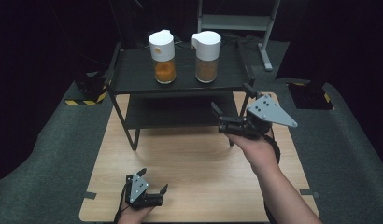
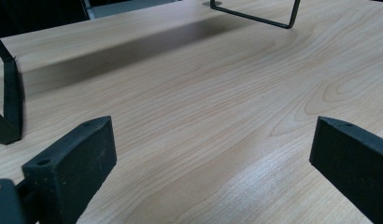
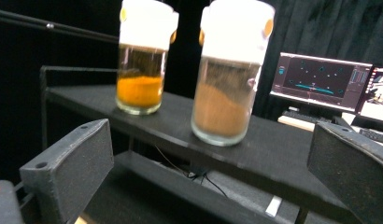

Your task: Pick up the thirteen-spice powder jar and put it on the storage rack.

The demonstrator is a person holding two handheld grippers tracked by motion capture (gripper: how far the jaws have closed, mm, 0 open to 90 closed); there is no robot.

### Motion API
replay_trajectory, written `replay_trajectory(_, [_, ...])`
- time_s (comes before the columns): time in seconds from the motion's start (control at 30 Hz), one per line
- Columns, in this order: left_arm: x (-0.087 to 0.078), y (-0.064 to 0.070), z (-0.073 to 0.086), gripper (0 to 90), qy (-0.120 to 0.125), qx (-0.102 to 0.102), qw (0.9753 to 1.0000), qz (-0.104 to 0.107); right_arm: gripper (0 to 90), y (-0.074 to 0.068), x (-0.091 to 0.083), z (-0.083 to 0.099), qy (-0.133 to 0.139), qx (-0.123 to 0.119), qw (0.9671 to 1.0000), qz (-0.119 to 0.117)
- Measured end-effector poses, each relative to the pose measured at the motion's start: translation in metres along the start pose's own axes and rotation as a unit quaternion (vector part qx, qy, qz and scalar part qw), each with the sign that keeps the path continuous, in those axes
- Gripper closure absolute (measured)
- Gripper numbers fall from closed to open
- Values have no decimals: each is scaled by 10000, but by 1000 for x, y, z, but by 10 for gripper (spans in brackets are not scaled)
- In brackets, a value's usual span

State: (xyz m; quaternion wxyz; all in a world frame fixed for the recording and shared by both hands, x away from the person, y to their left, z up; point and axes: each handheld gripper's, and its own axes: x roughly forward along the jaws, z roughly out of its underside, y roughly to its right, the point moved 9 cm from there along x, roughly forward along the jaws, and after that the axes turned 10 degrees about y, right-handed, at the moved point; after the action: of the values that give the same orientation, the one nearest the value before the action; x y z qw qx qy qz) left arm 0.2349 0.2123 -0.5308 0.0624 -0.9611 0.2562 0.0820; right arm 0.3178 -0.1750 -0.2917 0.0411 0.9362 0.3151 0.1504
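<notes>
Two glass jars with white lids stand on the top of a black two-tier shelf (image 1: pixel 133 74). The left jar (image 1: pixel 162 58) (image 3: pixel 142 60) holds orange powder and the right jar (image 1: pixel 207 58) (image 3: pixel 229 79) holds brown powder. My right gripper (image 1: pixel 230 105) (image 3: pixel 213 163) is held up at the shelf's front right corner, open and empty, facing both jars from a short way off. My left gripper (image 1: pixel 154 180) (image 2: pixel 213 154) rests low near the wooden table's front edge, open with only bare wood between its fingers.
The shelf stands on the far half of the wooden table (image 1: pixel 194 163), and its bent wire legs (image 2: pixel 7 107) touch the wood ahead of the left gripper. Lit monitors (image 3: pixel 320 81) sit behind the shelf. Grey carpet (image 1: pixel 49 149) surrounds the table.
</notes>
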Motion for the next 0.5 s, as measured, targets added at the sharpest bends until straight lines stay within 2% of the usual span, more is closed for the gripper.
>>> replay_trajectory(0.33, [1, 3, -1, 9, -49, 136, 9999, -5, 1, -6, -22, 30, -176, -61, 9998, -58])
replay_trajectory(0.5, [0, 3, 0, 9, -22, 119, 9999, -30, 1, -8, -32, 46, -286, -58, 9996, -68])
